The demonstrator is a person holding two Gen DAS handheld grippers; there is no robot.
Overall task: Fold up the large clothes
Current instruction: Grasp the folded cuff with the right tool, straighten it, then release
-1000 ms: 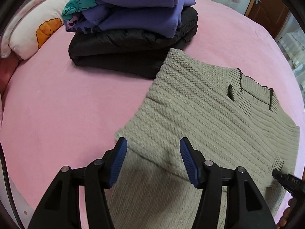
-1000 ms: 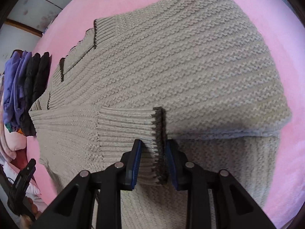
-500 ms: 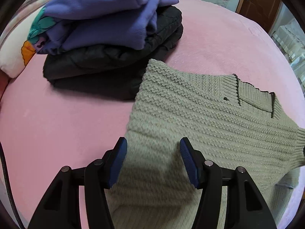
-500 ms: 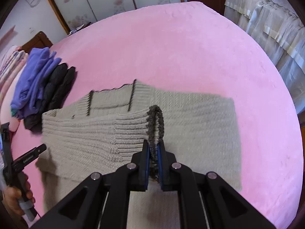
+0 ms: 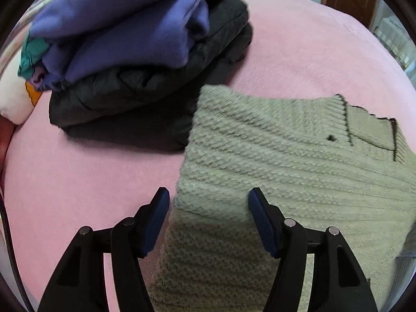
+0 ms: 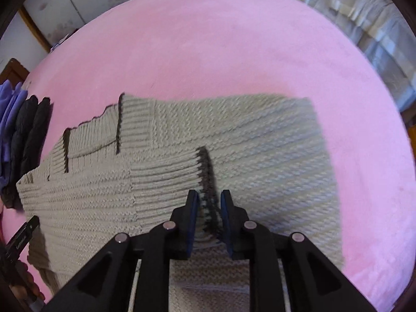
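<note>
A beige knit sweater point(image 5: 286, 161) with dark trim lies on the pink bed, partly folded. My left gripper point(image 5: 208, 208) is open, its blue pads straddling the sweater's left folded edge. In the right wrist view the sweater point(image 6: 260, 140) spreads across the middle. Its ribbed sleeve cuff point(image 6: 205, 171) with a dark edge lies folded across the body. My right gripper point(image 6: 210, 208) has its jaws slightly apart around the cuff end, which sits between the pads.
A stack of folded clothes, purple top point(image 5: 124, 26) on black jacket point(image 5: 145, 88), sits just left of the sweater. It also shows at the left edge of the right wrist view point(image 6: 23, 135). A pillow point(image 5: 13, 101) lies far left. Pink bedspread point(image 6: 234, 52) extends beyond.
My left gripper has moved forward toward the clothes stack along the sweater's left edge. My right gripper's jaws, shut on the cuff half a second ago, have parted slightly and the cuff has come down onto the sweater.
</note>
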